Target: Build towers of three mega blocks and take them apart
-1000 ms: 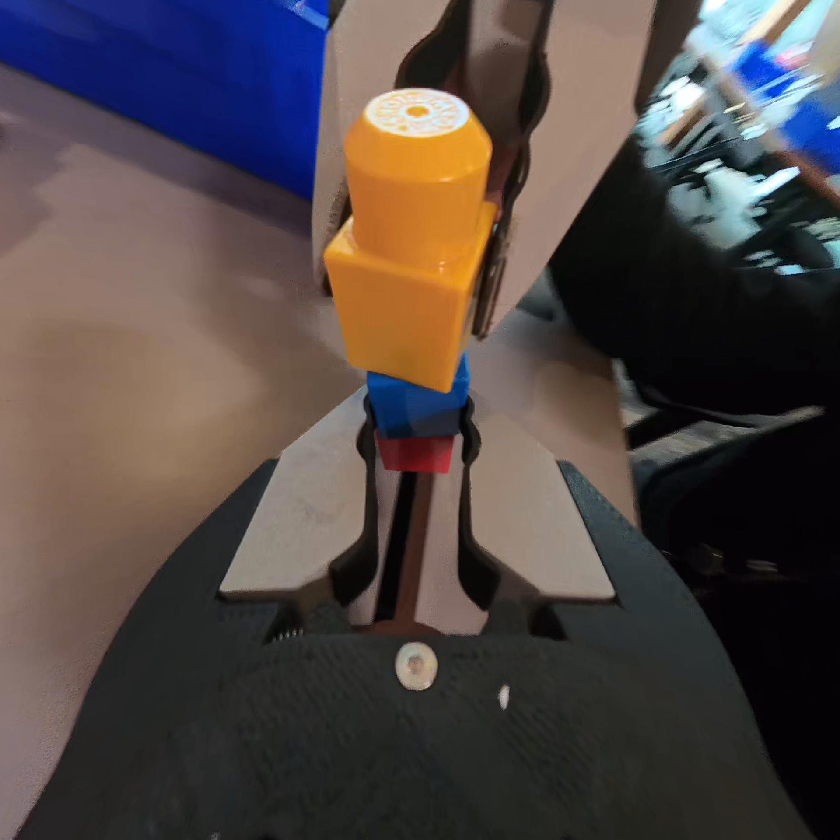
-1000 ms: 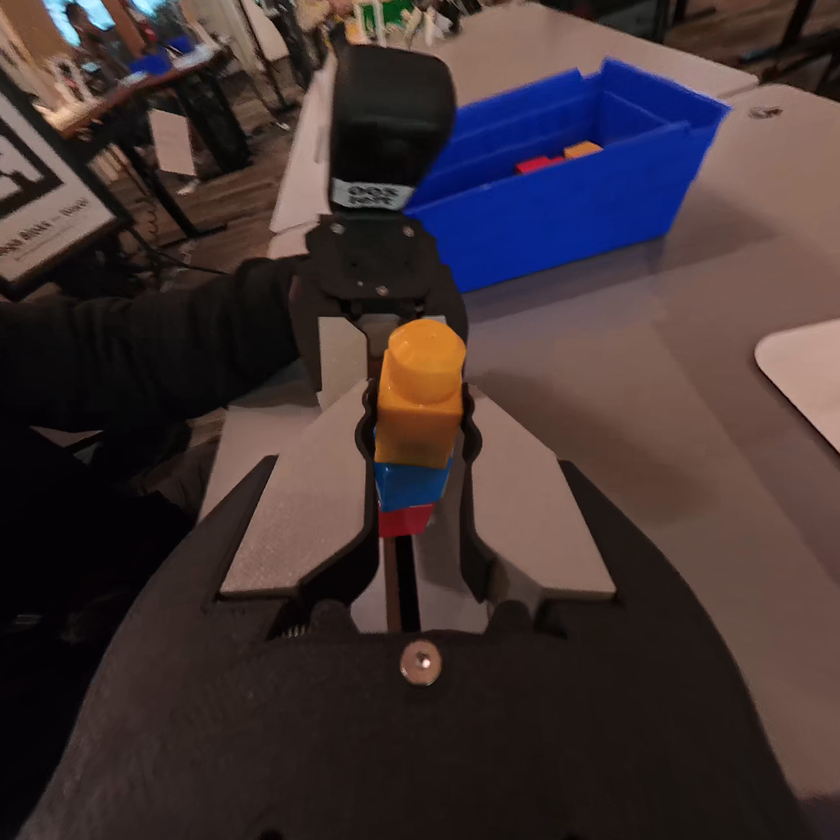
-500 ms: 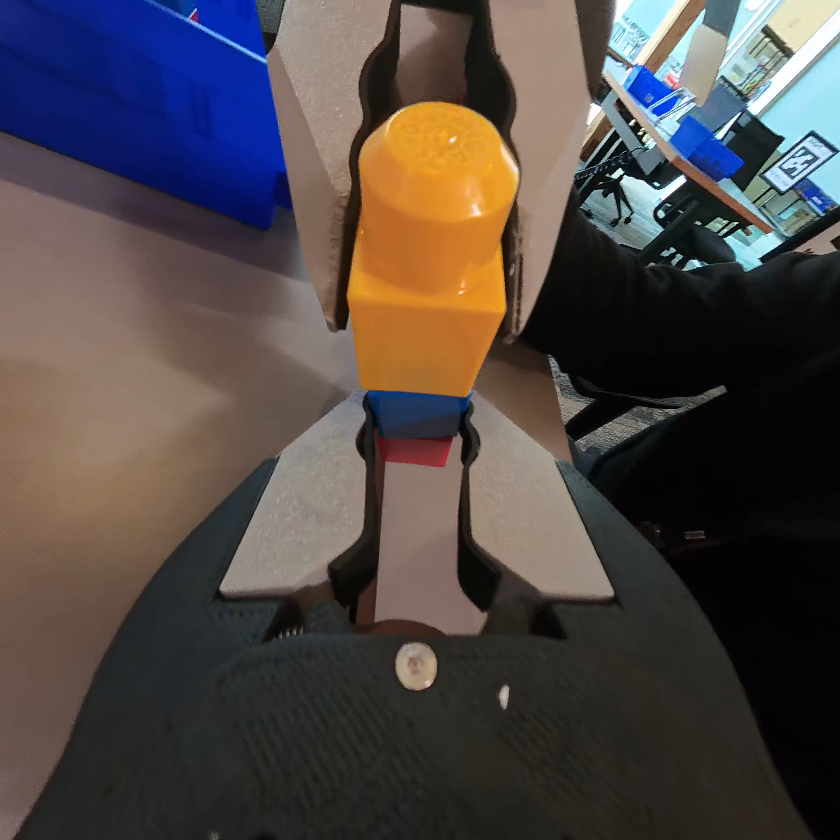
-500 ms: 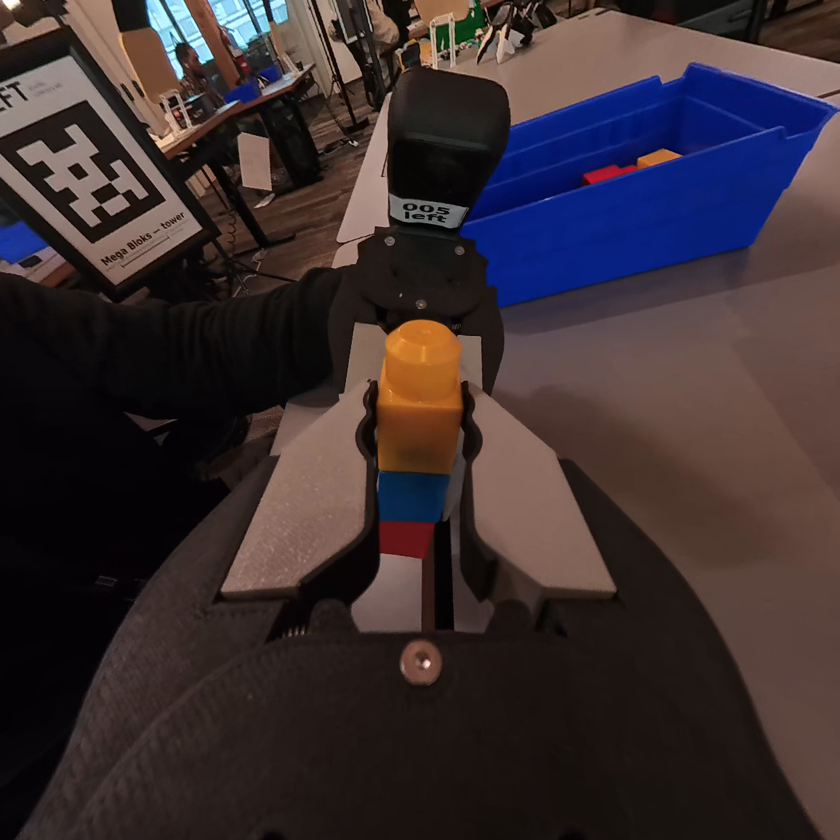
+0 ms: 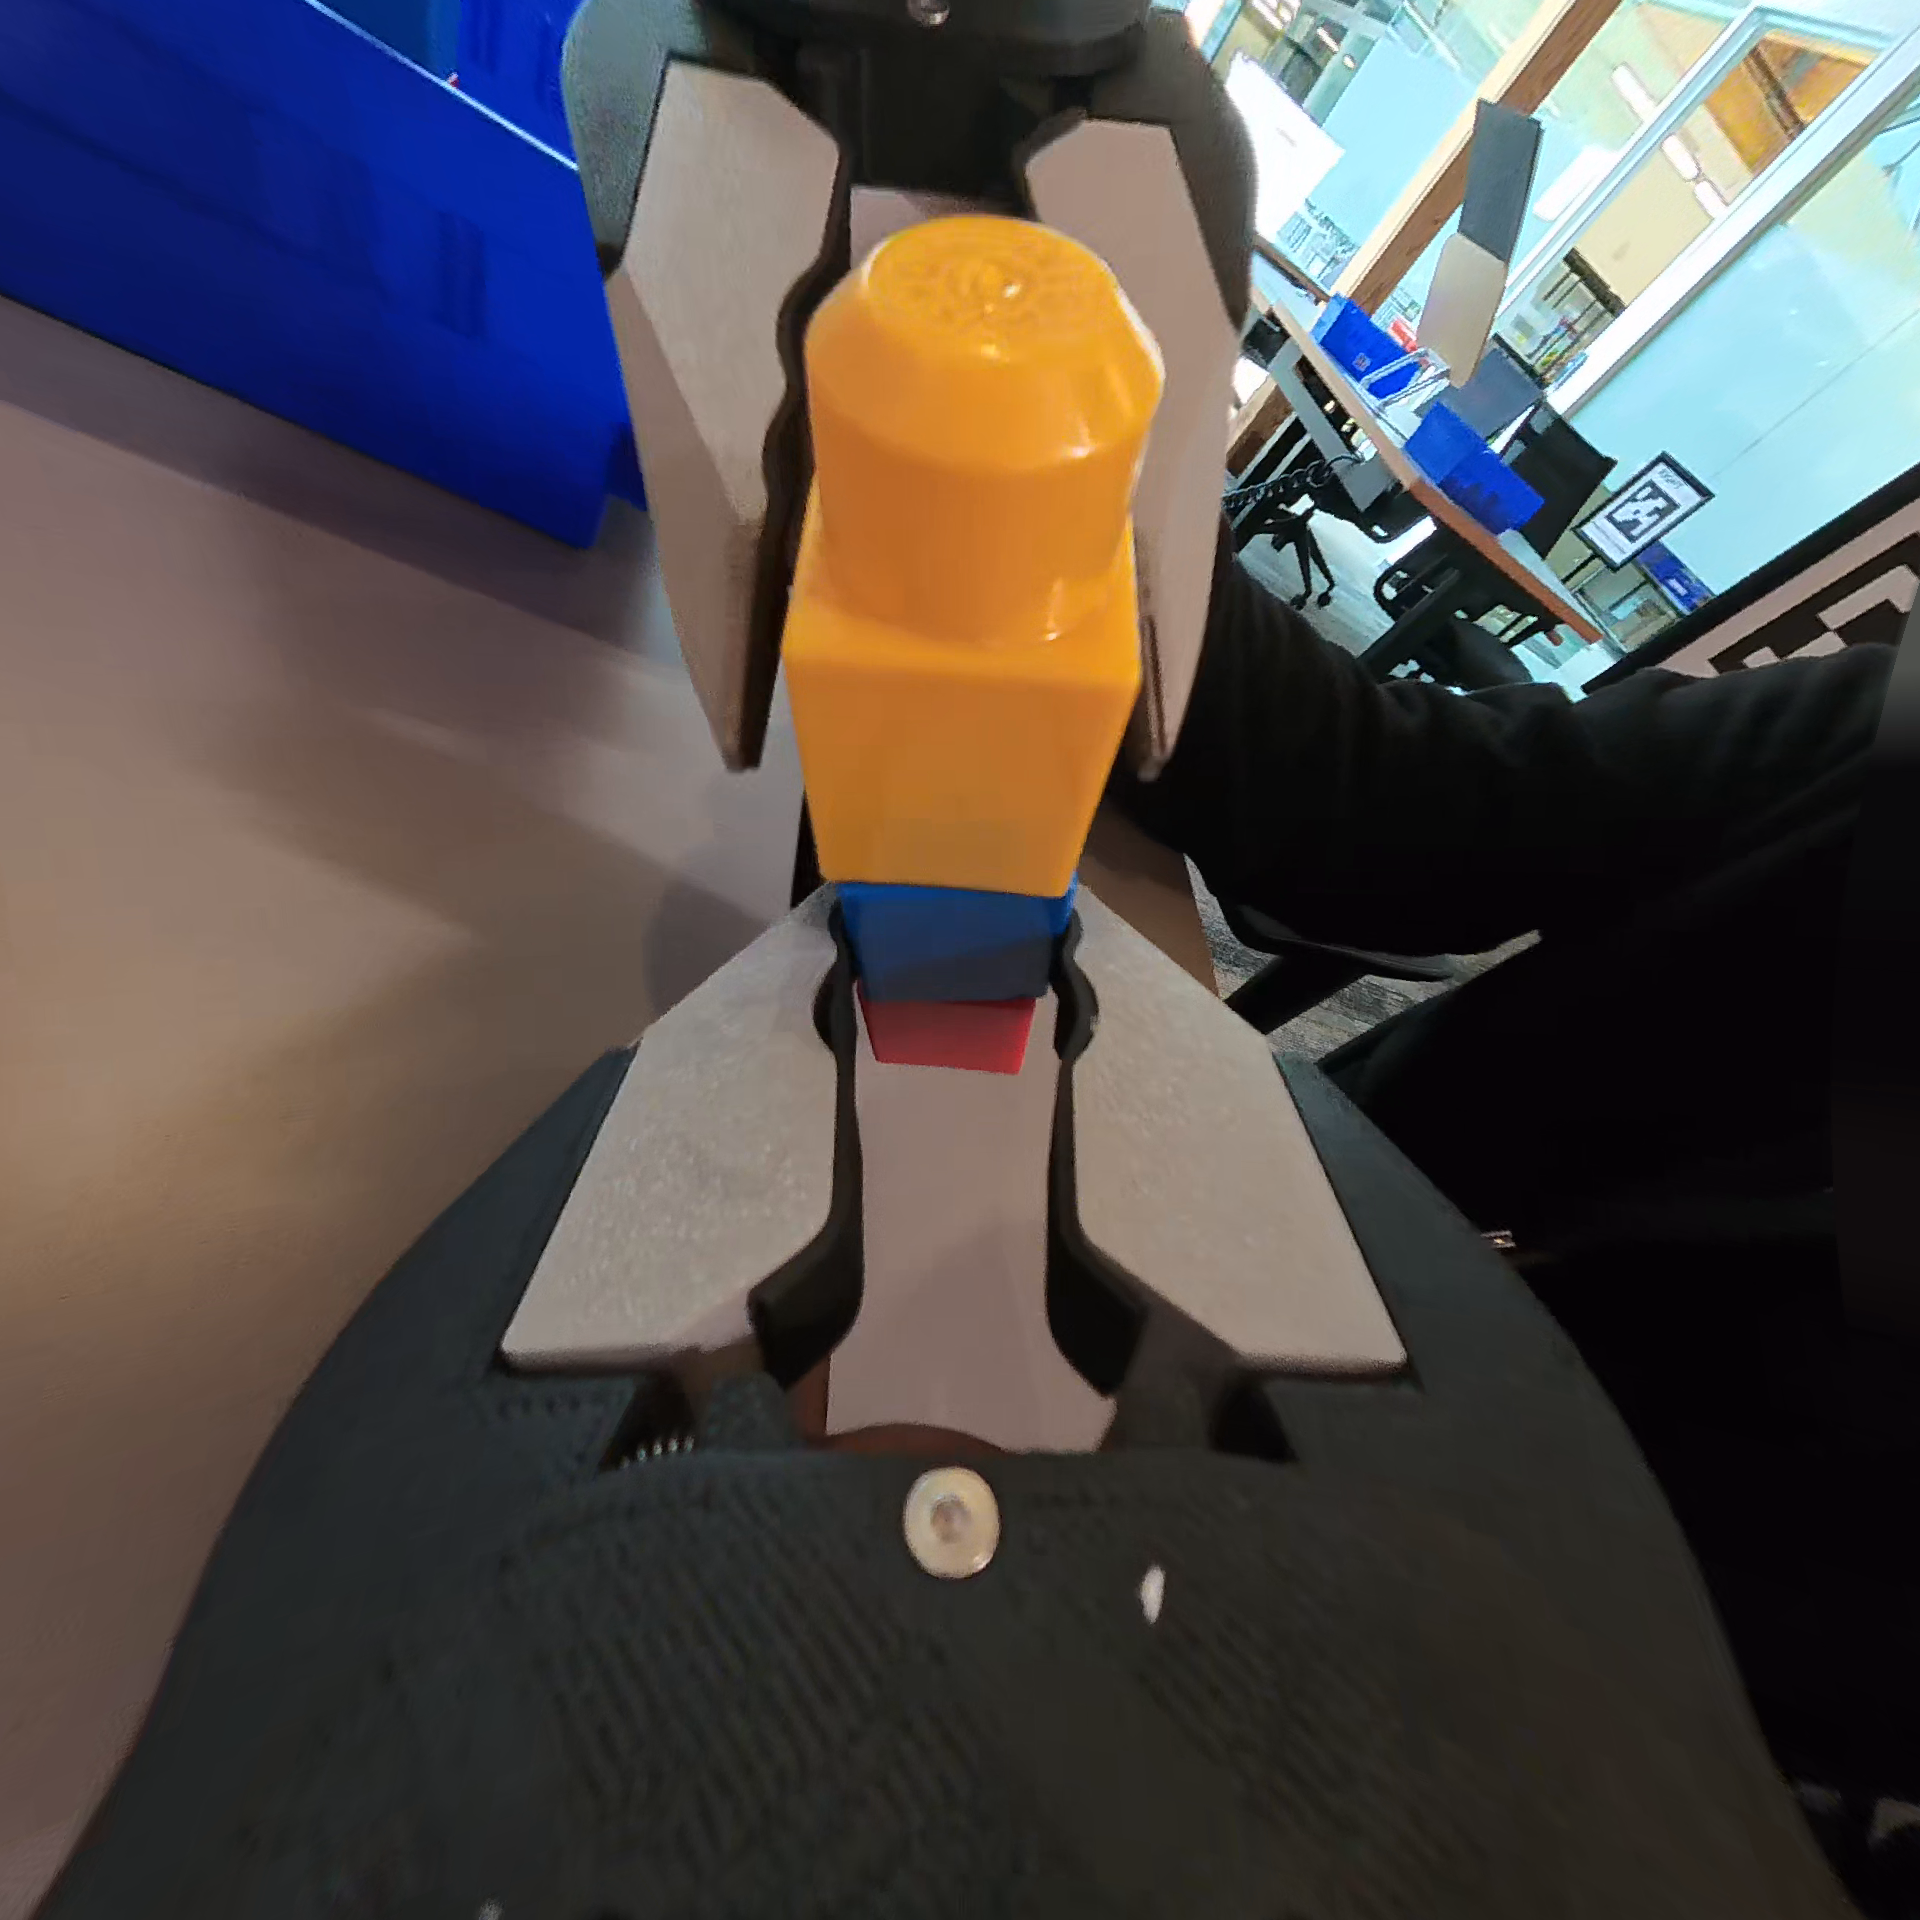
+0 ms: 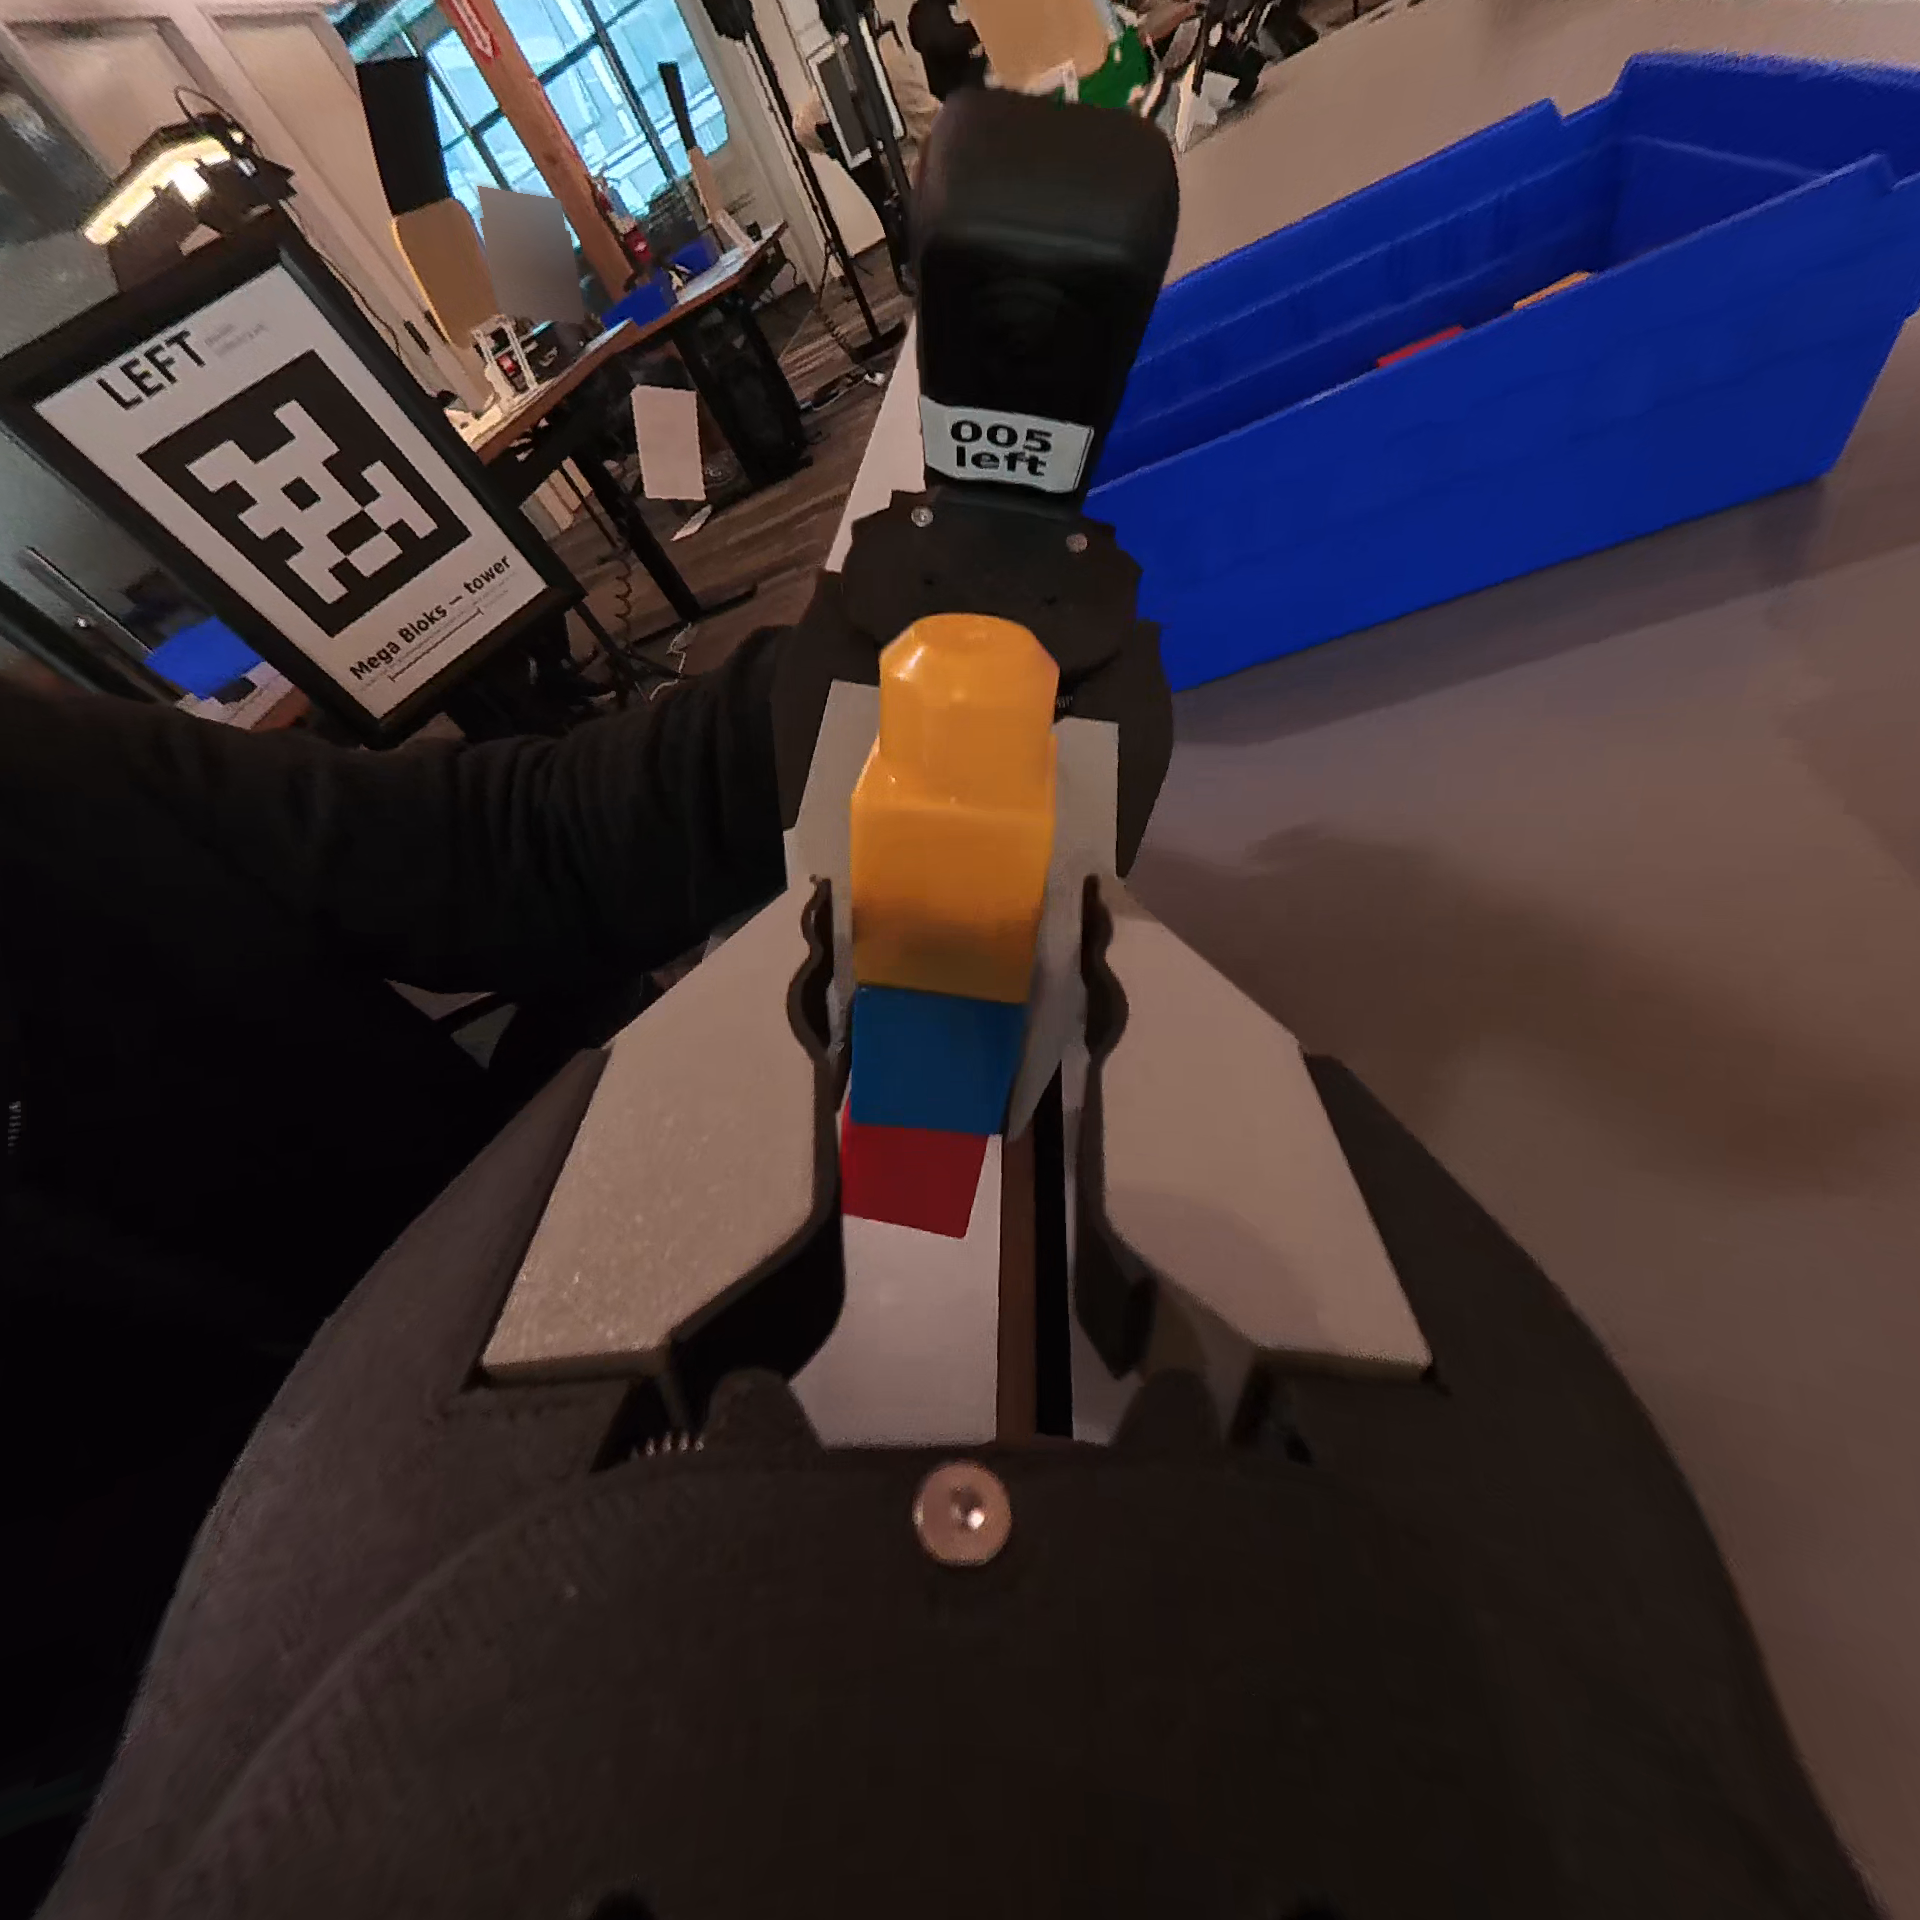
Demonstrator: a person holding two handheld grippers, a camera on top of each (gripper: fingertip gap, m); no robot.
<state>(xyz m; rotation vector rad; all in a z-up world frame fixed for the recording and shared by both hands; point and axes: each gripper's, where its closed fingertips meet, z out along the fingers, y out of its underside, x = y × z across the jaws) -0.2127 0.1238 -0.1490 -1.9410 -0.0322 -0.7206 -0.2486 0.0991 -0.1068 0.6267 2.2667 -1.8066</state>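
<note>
A tower of three blocks is held in the air between both grippers: an orange block (image 5: 956,644) on top, a blue block (image 5: 951,940) in the middle and a red block (image 5: 951,1034) at the bottom. My left gripper (image 5: 951,956) is shut on the blue block. My right gripper (image 6: 951,935) comes from the opposite side and is shut on the orange block (image 6: 951,883). It also shows in the left wrist view (image 5: 948,764), its fingers on both sides of the orange block. The blue block (image 6: 935,1060) and red block (image 6: 914,1174) hang below it, slightly tilted.
A grey table (image 6: 1558,883) lies below. A blue bin (image 6: 1507,447) stands at its far side with a red block (image 6: 1423,348) and an orange one inside; it also shows in the left wrist view (image 5: 260,260). A framed marker sign (image 6: 281,499) stands left. Black sleeves (image 5: 1455,831) reach in. The gap from one gripper's tips to the other's is roughly 5 cm.
Both grippers have kept their hold on the tower. The orange block, tilted a second ago, now sits straight on the blue one. Both views have tipped upward, showing more of the room.
</note>
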